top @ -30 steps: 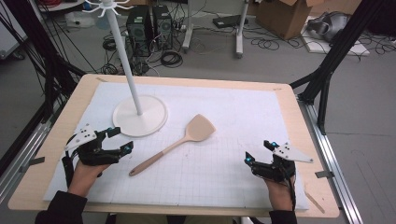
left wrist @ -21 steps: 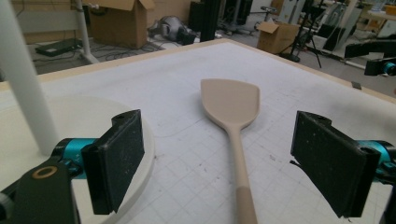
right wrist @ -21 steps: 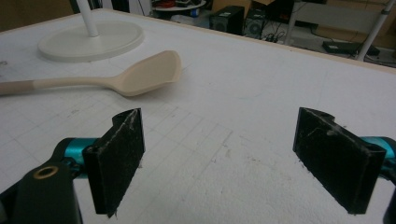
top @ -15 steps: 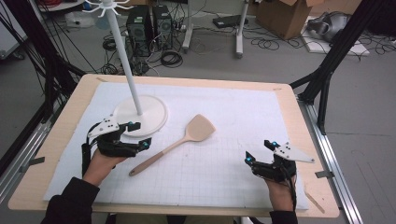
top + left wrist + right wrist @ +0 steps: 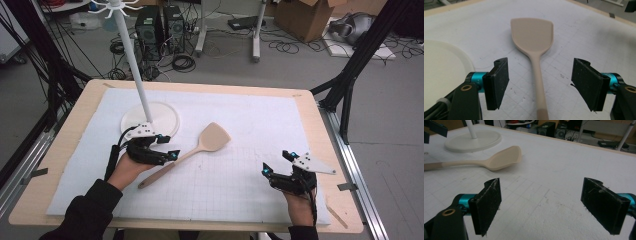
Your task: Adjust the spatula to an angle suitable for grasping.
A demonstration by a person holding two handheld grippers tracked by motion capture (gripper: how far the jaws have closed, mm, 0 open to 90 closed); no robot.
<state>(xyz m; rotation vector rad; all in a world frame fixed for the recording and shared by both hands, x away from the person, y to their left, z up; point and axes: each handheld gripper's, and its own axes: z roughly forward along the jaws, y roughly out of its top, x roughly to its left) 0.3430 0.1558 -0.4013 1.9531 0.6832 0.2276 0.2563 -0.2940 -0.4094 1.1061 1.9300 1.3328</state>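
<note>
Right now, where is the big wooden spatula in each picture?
High view: the spatula lies mid-table, slanted, beside the left hand-held gripper.
Left gripper view: its handle runs up between the open jaws, untouched.
Right gripper view: upper left, lying flat.
Shared landmark: the round white stand base.

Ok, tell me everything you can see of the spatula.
The spatula is one piece, pale beige and matte, wood or plastic by its look. It has a broad flat blade with rounded corners and a long slim handle. It lies flat on the white gridded mat, blade away from the person, beside the stand's round base. The left gripper straddles its handle, jaws closing but pads not yet touching.
</note>
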